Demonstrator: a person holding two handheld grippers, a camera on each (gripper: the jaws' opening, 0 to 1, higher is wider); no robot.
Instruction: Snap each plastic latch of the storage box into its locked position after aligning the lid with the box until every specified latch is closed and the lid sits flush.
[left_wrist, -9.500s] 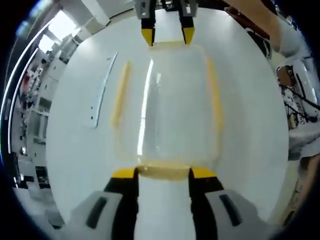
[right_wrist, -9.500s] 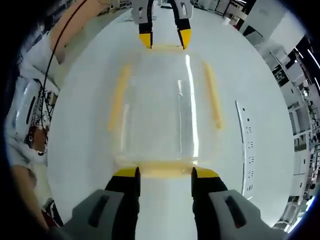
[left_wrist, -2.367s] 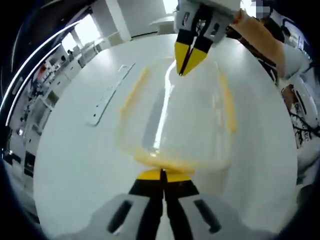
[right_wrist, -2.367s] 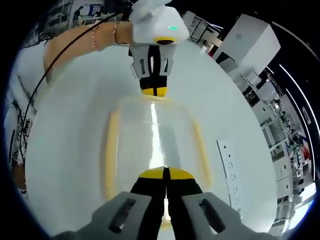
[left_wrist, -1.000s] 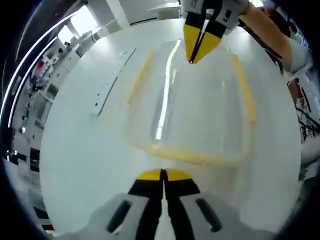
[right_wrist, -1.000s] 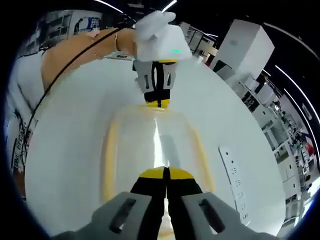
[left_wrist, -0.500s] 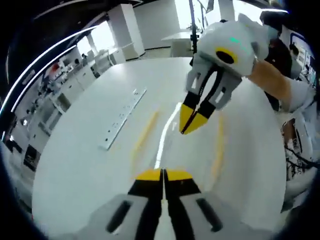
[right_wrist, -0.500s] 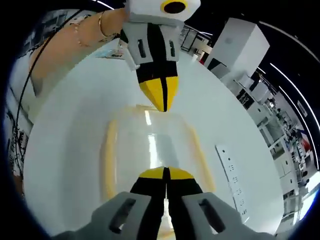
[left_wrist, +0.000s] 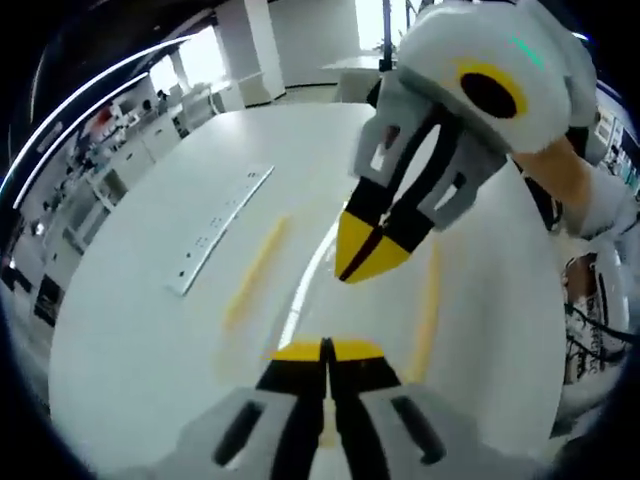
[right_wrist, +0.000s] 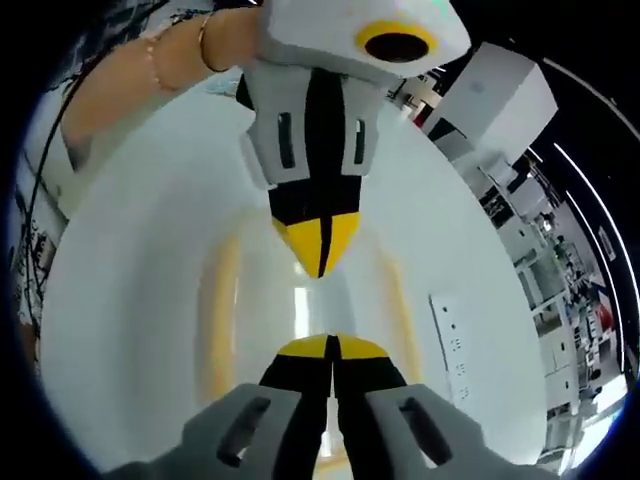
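In the left gripper view, my left gripper (left_wrist: 325, 350) has its jaws pressed together above the storage box (left_wrist: 330, 290), which looks blurred on the white table (left_wrist: 130, 330); a power strip (left_wrist: 215, 232) lies left. In the right gripper view, my right gripper (right_wrist: 330, 348) is likewise closed, nothing held, facing the left gripper's tips over the box, its 2 yellow latches (right_wrist: 217, 320) flanking.

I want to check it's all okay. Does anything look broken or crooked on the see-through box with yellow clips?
Nothing stands out. The clear plastic storage box sits on the white table, its long yellow side latches straight. The left gripper and right gripper are shut, tips facing above the lid.
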